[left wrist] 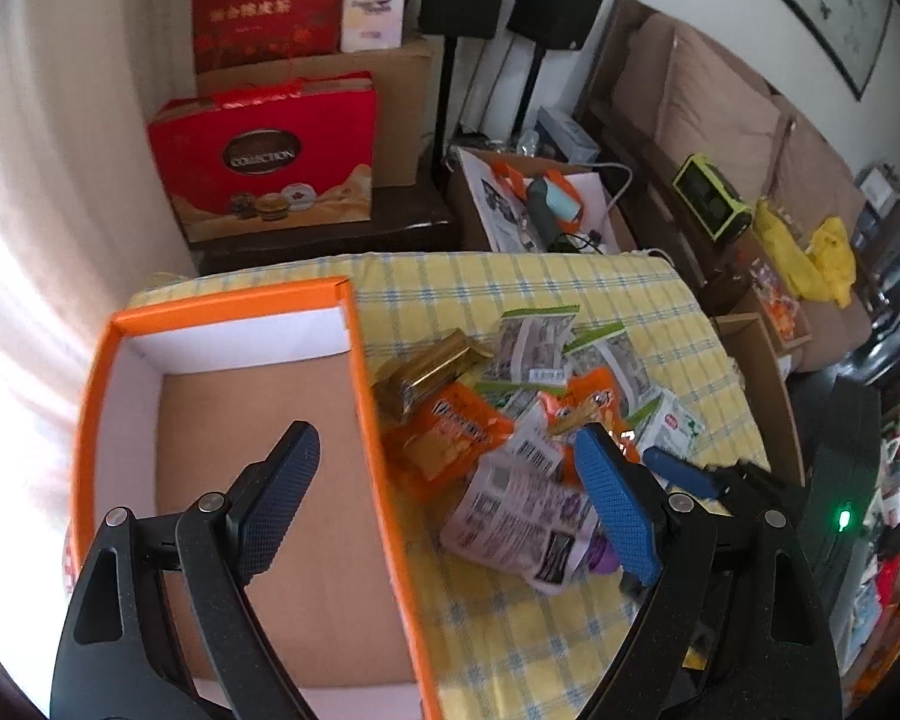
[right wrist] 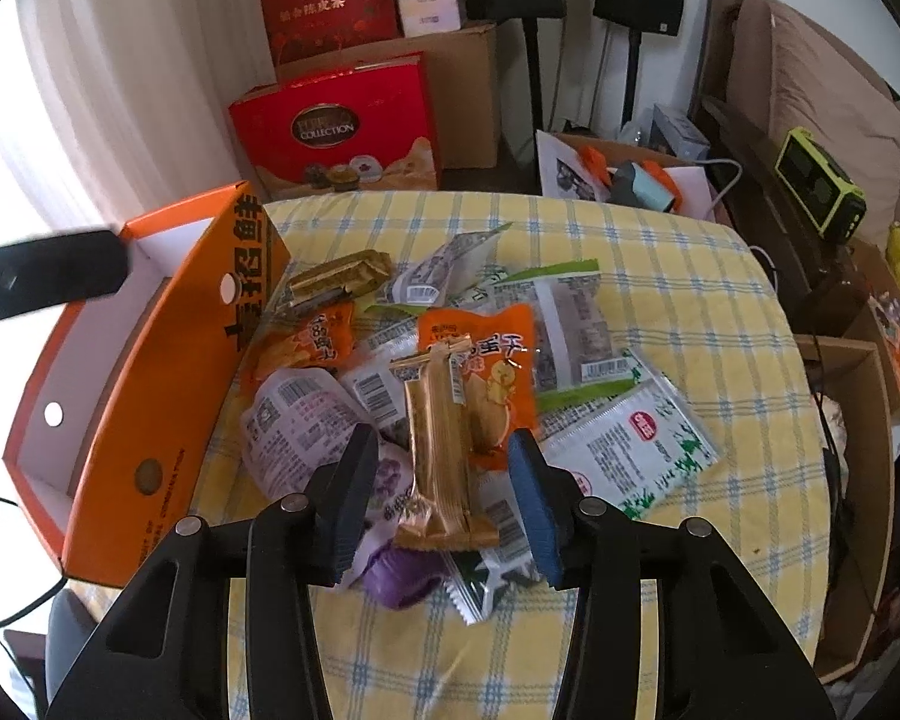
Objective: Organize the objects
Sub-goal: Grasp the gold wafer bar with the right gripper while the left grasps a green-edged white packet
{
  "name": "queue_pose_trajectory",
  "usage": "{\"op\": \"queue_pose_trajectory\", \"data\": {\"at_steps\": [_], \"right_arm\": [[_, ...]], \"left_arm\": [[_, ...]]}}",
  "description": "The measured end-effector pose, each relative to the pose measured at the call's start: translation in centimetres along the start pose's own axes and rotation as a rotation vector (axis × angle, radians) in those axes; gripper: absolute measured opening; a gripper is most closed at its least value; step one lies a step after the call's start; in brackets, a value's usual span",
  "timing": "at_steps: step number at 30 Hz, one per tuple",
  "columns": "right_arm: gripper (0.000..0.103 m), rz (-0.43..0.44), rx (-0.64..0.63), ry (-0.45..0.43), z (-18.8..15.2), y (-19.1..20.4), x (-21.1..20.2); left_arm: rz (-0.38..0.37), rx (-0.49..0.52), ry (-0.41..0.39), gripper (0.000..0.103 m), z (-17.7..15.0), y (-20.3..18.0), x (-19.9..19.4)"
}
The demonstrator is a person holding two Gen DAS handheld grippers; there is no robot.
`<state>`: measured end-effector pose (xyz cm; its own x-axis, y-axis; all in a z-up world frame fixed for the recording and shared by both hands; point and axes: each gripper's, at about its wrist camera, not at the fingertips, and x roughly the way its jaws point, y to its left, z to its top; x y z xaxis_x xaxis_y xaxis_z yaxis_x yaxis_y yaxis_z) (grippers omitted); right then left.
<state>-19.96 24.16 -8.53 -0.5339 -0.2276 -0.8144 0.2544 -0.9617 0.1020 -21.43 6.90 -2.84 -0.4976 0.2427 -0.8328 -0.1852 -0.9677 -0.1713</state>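
Observation:
An empty orange box with a brown floor stands at the left of the yellow checked tablecloth. My left gripper is open, one finger over the box floor and the other over the snack pile. In the right wrist view the orange box is on the left, with the snack packets beside it. My right gripper is open around a golden-brown wafer packet, which lies on the pile with gaps on both sides. Under it are an orange packet, a white-purple packet and a green-white packet.
Red gift boxes and cardboard cartons stand behind the table. An open carton with tools sits at the back right. A brown sofa with a green device runs along the right. The left gripper's finger shows above the box.

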Motion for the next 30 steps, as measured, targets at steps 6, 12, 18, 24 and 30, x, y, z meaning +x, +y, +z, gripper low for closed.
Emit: {"op": "queue_pose_trajectory", "data": {"at_steps": [6, 12, 18, 24, 30], "right_arm": [[0.046, 0.036, 0.018, 0.0, -0.1, -0.8, 1.4], [0.024, 0.034, -0.022, 0.014, -0.3, -0.3, 2.3], [0.021, 0.071, 0.011, 0.01, -0.5, -1.1, 1.9], [0.021, 0.086, 0.059, 0.005, -0.6, -2.5, 0.2], [0.021, 0.086, 0.102, -0.009, -1.0, -4.0, -1.7]], "left_arm": [[-0.001, 0.027, 0.042, 0.085, 1.8, -0.8, 3.2], [0.026, 0.059, 0.071, 0.085, 3.0, -2.1, 5.5], [0.043, 0.07, 0.119, 0.085, 3.9, -3.4, 8.1], [0.11, 0.149, 0.149, 0.085, 4.8, -5.5, 10.7], [0.191, 0.214, 0.139, 0.084, 4.9, -7.1, 12.3]]}}
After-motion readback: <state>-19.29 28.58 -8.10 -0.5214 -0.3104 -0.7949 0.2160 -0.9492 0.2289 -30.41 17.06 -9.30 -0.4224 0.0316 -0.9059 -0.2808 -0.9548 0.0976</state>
